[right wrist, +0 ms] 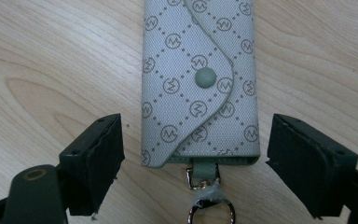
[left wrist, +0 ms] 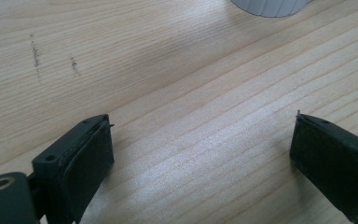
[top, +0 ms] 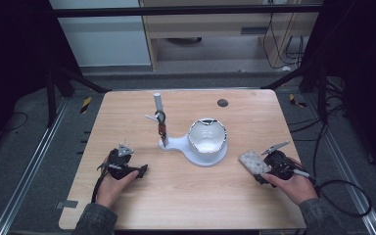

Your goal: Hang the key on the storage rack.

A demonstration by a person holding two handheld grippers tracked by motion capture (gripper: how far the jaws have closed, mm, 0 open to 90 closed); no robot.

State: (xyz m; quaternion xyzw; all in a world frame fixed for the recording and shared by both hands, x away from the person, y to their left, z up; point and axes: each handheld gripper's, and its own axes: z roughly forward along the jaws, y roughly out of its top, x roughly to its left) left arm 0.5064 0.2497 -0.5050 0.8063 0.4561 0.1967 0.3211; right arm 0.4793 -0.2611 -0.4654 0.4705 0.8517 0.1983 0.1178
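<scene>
Grey patterned fabric key pouch [right wrist: 199, 84] with a round snap button and a curved flap, lying flat on the light wooden table [top: 176, 196], to the right of the white round bowl [top: 206, 137]. In the high view, same pouch [top: 254, 162] just right of the bowl and a bit nearer the person, close to the table's right edge. Small metal clip and ring [right wrist: 208, 205] hanging off the pouch's near end, pointing back between the jaws.

Right gripper [right wrist: 193, 163] sitting right at the near end of the pouch, black jaws spread apart, one on each side of the pouch's bottom corners, with a gap of bare wood on both sides and no pressing on the fabric. Right gripper [top: 269, 166] in the person's hand, touching or almost touching the pouch; hard to tell which from above.

Left gripper [top: 132, 169] resting low, well to the left of the bowl. Left gripper [left wrist: 200, 140] jaws spread wide, with bare wood between them.

White flat stand [top: 176, 144] joined to the bowl's left side, with a thin white post [top: 158, 104] rising from it and a small dark hanging thing [top: 161, 125] on the post. Too small to tell more. Small dark round spot [top: 222, 103] on the table behind the bowl.
</scene>
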